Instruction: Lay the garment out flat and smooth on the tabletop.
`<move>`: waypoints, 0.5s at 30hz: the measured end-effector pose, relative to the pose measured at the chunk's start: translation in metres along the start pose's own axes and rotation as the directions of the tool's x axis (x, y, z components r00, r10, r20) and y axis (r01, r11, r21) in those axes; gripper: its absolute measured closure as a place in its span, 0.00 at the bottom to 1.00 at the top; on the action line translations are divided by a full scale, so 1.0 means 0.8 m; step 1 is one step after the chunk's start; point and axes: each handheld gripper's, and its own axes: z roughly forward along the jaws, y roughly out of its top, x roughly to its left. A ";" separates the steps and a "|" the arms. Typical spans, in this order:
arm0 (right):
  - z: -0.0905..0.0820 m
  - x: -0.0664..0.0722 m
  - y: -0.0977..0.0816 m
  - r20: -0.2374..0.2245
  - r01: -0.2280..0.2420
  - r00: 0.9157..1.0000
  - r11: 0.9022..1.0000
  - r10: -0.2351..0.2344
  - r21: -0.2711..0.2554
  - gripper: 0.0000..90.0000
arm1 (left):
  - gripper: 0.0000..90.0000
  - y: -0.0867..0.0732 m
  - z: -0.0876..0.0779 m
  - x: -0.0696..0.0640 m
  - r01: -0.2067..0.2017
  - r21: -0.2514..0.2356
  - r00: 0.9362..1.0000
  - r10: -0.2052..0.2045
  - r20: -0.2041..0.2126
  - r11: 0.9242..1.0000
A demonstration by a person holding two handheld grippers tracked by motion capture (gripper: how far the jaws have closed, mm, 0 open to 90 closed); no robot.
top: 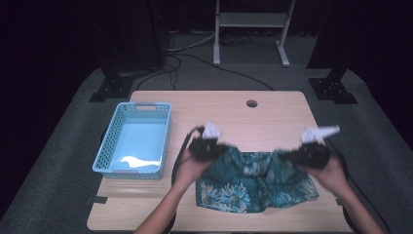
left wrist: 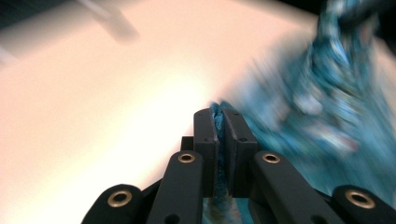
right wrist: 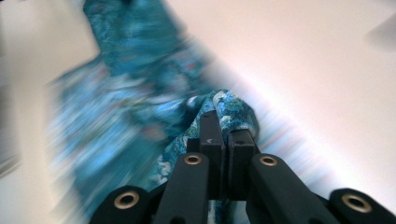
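A teal flower-print cloth lies spread at the near middle of the desk, its far edge lifted between the two hands. The left hand-held gripper is clamped on the cloth's left far corner, the fabric pinched between its jaws. The right hand-held gripper is clamped on the right far corner. A light blue basket stands at the left of the desk, well apart from the cloth.

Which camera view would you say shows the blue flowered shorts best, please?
The high view: the shorts lie spread on the table, both legs and the waistband visible. The left gripper view and right gripper view give blurred fabric and the bit pinched between the jaws.
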 end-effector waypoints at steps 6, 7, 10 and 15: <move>0.000 -0.094 0.110 0.288 -0.085 0.952 0.992 0.107 -0.090 0.35 | 0.33 0.088 0.021 0.036 -0.025 -0.102 0.979 0.004 -0.202 0.995; 0.003 -0.100 0.103 0.270 -0.122 0.952 0.987 0.145 -0.099 0.36 | 0.25 0.081 0.030 0.036 -0.033 -0.076 0.978 0.017 -0.208 0.997; 0.020 -0.104 0.061 0.262 -0.152 0.951 0.986 0.166 -0.071 0.36 | 0.22 0.041 0.060 0.032 -0.023 0.020 0.989 0.026 -0.147 1.000; 0.057 -0.099 -0.023 0.212 -0.211 0.957 0.976 0.196 0.049 0.38 | 0.21 -0.025 0.108 0.020 -0.018 0.169 0.996 0.032 -0.082 0.985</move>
